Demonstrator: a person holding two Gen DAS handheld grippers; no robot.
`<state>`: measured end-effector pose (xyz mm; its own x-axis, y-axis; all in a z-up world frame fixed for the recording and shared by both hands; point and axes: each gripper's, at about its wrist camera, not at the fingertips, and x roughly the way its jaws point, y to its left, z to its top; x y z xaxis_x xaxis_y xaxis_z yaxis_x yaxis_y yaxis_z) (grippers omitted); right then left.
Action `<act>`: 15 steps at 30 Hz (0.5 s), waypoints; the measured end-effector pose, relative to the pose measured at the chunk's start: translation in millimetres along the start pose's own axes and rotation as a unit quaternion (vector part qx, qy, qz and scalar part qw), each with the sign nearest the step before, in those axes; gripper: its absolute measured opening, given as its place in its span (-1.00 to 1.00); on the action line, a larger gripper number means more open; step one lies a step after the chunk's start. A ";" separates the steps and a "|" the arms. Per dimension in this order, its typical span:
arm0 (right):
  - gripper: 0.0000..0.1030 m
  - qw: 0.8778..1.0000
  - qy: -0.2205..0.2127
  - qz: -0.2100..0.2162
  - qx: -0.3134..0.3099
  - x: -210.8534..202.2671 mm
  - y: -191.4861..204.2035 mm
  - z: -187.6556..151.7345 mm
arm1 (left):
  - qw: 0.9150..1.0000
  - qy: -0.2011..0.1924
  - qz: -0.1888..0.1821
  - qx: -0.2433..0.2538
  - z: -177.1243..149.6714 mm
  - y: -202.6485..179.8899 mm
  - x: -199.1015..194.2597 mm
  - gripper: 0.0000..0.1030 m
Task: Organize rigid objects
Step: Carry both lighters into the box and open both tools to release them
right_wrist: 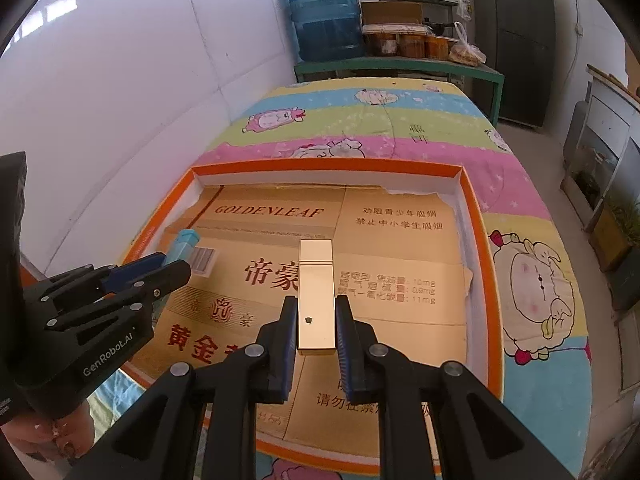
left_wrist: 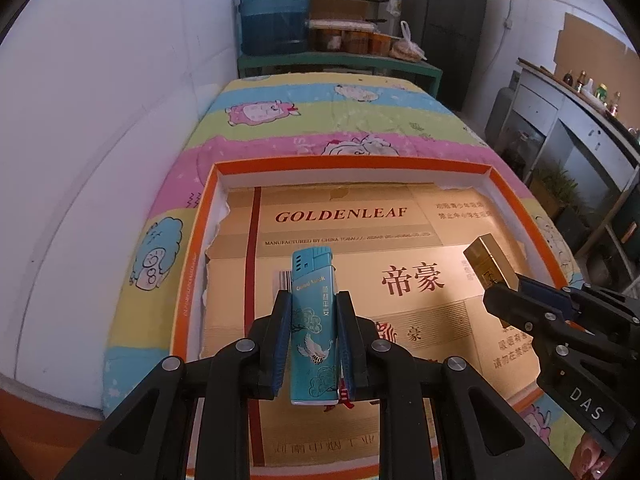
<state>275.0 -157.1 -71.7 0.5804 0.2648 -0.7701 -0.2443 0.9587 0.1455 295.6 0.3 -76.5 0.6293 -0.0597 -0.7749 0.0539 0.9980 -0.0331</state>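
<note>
My left gripper (left_wrist: 314,304) is shut on a teal lighter (left_wrist: 313,320) with a crane print, held upright above the orange-rimmed tray (left_wrist: 188,280). My right gripper (right_wrist: 316,308) is shut on a gold lighter (right_wrist: 316,296), also above the tray (right_wrist: 476,240). The tray is lined with gold Goldenleaf cardboard (left_wrist: 360,220). In the left wrist view the right gripper (left_wrist: 508,292) holds the gold lighter (left_wrist: 490,260) at the right. In the right wrist view the left gripper (right_wrist: 168,266) holds the teal lighter (right_wrist: 182,242) at the left.
The tray lies on a striped cartoon-sheep quilt (left_wrist: 320,120) against a white wall (left_wrist: 100,120). Behind it a green bench (left_wrist: 340,62) carries a blue water jug (left_wrist: 274,8) and jars. Cabinets (left_wrist: 568,128) stand at the right.
</note>
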 end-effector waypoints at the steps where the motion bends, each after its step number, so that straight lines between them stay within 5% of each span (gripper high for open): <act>1: -0.65 1.000 0.001 -0.001 0.000 1.2 -0.5 0.1 | 1.000 0.002 0.000 0.000 0.2 0.0 1.9 -0.57; 15: -0.64 1.000 0.021 -0.010 -0.003 19.7 -3.1 -3.8 | 1.000 0.016 -0.005 -0.005 -1.5 0.1 24.6 -0.56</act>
<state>284.2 -155.3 -89.6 0.5525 0.2400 -0.7982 -0.2365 0.9634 0.1260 309.9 -1.0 -96.5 0.6040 -0.0699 -0.7939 0.0529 0.9975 -0.0476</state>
